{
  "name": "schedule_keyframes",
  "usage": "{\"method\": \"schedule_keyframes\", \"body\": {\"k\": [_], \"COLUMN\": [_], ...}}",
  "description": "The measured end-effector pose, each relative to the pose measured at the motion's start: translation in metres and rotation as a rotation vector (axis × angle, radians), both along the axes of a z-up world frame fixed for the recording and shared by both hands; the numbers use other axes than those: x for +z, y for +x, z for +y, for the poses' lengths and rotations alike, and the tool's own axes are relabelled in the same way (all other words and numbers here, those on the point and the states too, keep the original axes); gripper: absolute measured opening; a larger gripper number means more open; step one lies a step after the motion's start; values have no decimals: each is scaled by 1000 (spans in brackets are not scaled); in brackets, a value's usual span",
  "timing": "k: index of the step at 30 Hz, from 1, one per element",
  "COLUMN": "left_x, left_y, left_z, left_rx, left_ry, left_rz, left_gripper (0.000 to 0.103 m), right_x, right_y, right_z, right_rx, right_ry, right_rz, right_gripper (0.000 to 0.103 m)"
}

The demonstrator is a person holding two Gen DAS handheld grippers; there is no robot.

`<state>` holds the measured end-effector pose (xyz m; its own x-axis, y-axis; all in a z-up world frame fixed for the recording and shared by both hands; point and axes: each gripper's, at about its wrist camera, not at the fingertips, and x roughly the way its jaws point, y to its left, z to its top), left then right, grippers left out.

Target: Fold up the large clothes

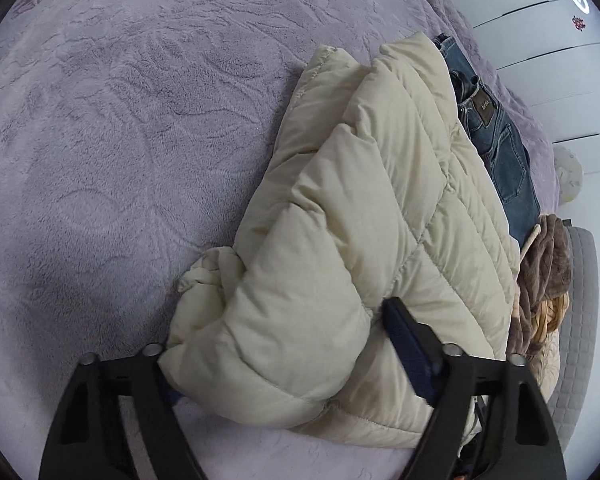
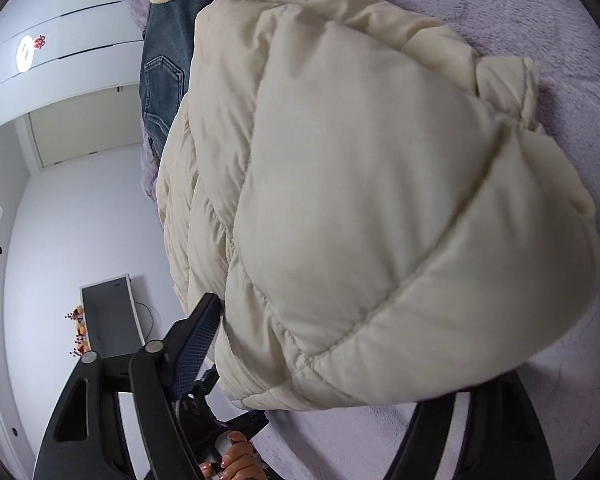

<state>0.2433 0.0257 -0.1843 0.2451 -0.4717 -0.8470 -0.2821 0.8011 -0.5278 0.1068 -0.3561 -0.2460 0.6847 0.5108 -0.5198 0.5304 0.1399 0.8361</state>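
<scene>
While both tongs (image 1: 284, 364) (image 2: 340, 364) straddle cream puffer jacket (image 1: 360, 220), jeans (image 1: 500, 140) alongside, lilac bedspread (image 1: 120, 140)

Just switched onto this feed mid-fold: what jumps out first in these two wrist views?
A bulky cream puffer jacket dominates both views, bundled on a lilac plush blanket. Both claws straddle its near end: the left claw and the right claw each have padding bulging between their fingers. Behind the jacket lie blue jeans, with a brown furry garment at the bed's edge.
</scene>
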Motion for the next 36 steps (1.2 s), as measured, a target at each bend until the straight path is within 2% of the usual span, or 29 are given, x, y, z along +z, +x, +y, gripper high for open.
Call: {"method": "schedule_keyframes", "body": {"k": [2,3,5,12,19,25,29,34,36], "left_x": [5,9,18,44,55,44,30,28,32], "left_y": [1,1,1,-12,-52,-91,-108,-115,-116], "left_z": [-1,-2,-3,2,19,48,58,56,55], "left_rx": [-28,-44,-77,-117,-184,-211,-251,-272,-280], "left_ry": [-20,-19,-10,-39,-35,-24,27,59,64], "left_rz": [-15,-29,-60,-109,-95,-35,-1,9,8], "left_gripper": [41,35,32,32,32,32,32,34,34], "right_x": [-1,0,4,14,23,19,4,-4,4], "right_y": [-2,-3,-5,-18,-48,-81,-98,-93,-80], "right_z": [0,0,1,2,4,12,20,19,22], "right_rx": [-12,-15,-13,-26,-26,-22,-27,-27,-15], "right_ry": [19,24,32,61,81,106,115,100,82], "right_rz": [-9,-20,-45,-103,-121,-86,-32,18,27], "right_gripper": [35,32,25,21,21,22,22,27,28]}}
